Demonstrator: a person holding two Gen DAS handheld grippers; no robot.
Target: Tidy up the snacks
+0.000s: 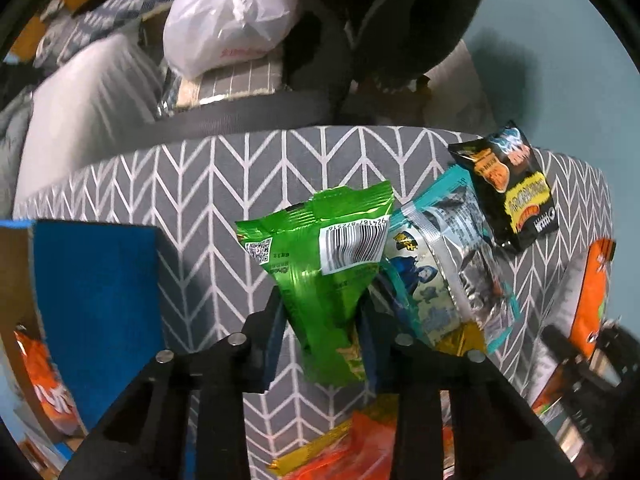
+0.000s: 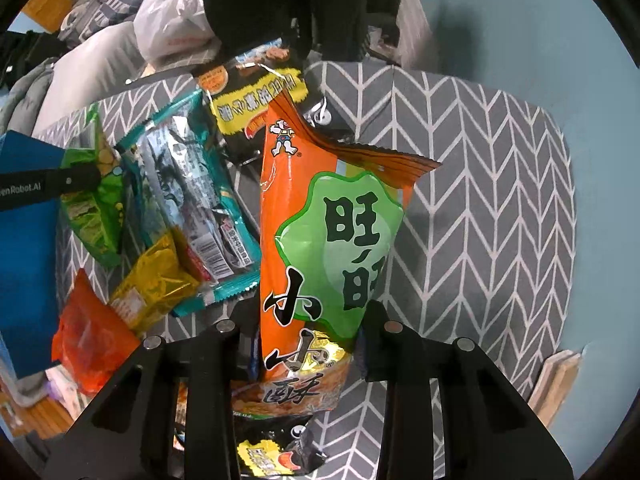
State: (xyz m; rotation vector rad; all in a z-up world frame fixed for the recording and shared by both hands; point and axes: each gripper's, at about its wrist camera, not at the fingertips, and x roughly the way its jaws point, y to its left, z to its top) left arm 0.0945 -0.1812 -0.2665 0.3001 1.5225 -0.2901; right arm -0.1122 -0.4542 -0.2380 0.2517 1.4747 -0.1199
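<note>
Nearest us, our left tool [image 1: 322, 344] is clamped on the lower end of a green snack packet [image 1: 326, 276], which stands up between its 2 fingers with the barcode side toward the camera, above the grey chevron-patterned surface [image 1: 192, 200]. Our right tool [image 2: 308, 354] is clamped on the bottom part of a tall orange snack bag [image 2: 320, 240] with a green panel of large characters, held upright over the same patterned surface. Just left of that bag in the right wrist view lie a gold packet [image 2: 156, 284], a red-orange packet [image 2: 90, 328] and a teal-edged silver packet [image 2: 192, 196], overlapping one another. A blue box [image 1: 96, 304] stands at the left edge, an orange pack showing inside it. Farther on, a black packet with yellow lettering [image 1: 510, 192] lies flat near the far side of the surface. Beyond the edge sit a white plastic bag [image 1: 232, 16] and a pale cushion [image 1: 92, 100].
</note>
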